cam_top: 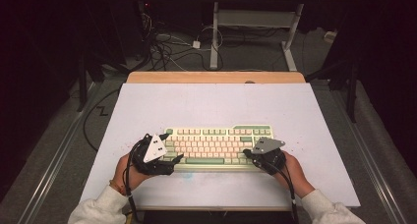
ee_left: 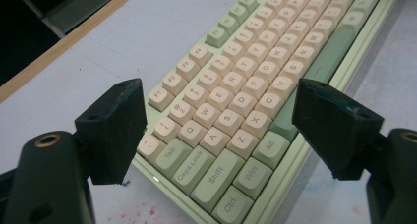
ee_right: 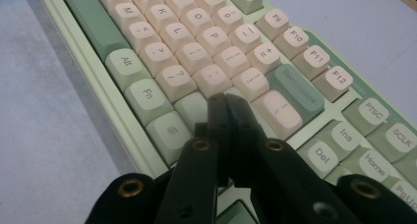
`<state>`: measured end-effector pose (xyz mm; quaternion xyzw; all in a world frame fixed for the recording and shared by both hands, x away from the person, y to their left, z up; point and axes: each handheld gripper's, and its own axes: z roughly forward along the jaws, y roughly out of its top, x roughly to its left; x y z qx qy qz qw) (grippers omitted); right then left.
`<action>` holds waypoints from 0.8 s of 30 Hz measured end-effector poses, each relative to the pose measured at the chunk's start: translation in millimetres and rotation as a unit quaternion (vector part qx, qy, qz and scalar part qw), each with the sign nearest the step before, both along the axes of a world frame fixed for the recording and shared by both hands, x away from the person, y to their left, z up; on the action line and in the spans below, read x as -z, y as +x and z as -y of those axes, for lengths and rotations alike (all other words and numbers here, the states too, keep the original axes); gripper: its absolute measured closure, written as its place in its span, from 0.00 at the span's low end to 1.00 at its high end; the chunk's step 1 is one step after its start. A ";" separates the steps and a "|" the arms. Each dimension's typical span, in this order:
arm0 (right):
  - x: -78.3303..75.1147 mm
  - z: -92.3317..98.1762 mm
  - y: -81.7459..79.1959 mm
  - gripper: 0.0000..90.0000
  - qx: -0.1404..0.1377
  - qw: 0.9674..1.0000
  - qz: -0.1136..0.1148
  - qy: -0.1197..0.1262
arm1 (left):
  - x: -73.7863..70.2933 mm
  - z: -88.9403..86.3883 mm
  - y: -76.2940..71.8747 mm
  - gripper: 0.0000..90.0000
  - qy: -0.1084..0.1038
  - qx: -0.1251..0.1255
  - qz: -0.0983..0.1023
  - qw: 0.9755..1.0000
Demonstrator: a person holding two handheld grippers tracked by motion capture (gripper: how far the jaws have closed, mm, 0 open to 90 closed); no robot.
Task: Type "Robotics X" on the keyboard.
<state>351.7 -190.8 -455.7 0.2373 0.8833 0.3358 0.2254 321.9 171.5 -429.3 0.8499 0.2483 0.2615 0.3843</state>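
Observation:
A pale green keyboard (cam_top: pixel 216 145) with cream and green keys lies across the near middle of the white board. My left gripper (cam_top: pixel 172 146) is at its left end. In the left gripper view it (ee_left: pixel 219 106) stands open, one jaw off the keyboard's far edge beside the Tab row, the other over the near edge by the Alt key, and only the keyboard (ee_left: pixel 255 62) lies below the gap. My right gripper (cam_top: pixel 250 154) is at the right end. In the right gripper view it (ee_right: pixel 226 100) is shut, tips together low over the keys (ee_right: pixel 196 37) near Backspace; contact cannot be told.
The white board (cam_top: pixel 211 101) covers a wooden table whose far edge (cam_top: pixel 216 77) shows. Small red specks (ee_left: pixel 142 211) mark the board near the keyboard's left corner. Cables (cam_top: pixel 167 47) and a desk's white legs (cam_top: pixel 214 37) are on the floor beyond.

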 end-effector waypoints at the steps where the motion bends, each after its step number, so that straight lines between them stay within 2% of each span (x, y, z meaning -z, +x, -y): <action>1: 0.1 0.1 0.0 1.00 0.000 1.000 0.000 0.001 | -0.2 0.5 0.5 0.22 0.001 -0.005 -0.001 1.000; 3: 0.1 0.1 -0.2 1.00 0.001 1.000 0.000 0.001 | -0.8 1.3 1.4 0.23 0.006 -0.009 -0.002 1.000; 5: 0.2 0.2 -0.4 1.00 0.000 1.000 0.001 0.000 | -2.6 1.7 2.1 0.27 0.003 -0.011 -0.001 1.000; 16: 0.2 -0.1 -0.6 1.00 0.001 1.000 0.002 -0.001 | -11.9 5.4 9.8 0.31 -0.005 -0.014 -0.005 1.000; 19: 0.2 -0.2 -0.6 1.00 0.001 1.000 0.003 -0.002 | -13.8 5.6 13.1 0.40 -0.009 -0.006 -0.008 1.000; 22: 0.2 -0.2 -0.7 1.00 0.001 1.000 0.003 -0.002 | -13.7 6.6 15.2 0.52 -0.010 0.005 -0.012 1.000; 23: 0.2 -0.2 -0.6 1.00 0.001 1.000 0.003 -0.002 | -13.6 6.8 15.8 0.62 -0.013 0.009 -0.013 1.000; 24: 0.2 -0.1 -0.6 1.00 0.001 1.000 0.003 -0.002 | -13.6 7.2 16.6 0.64 -0.013 0.010 -0.014 1.000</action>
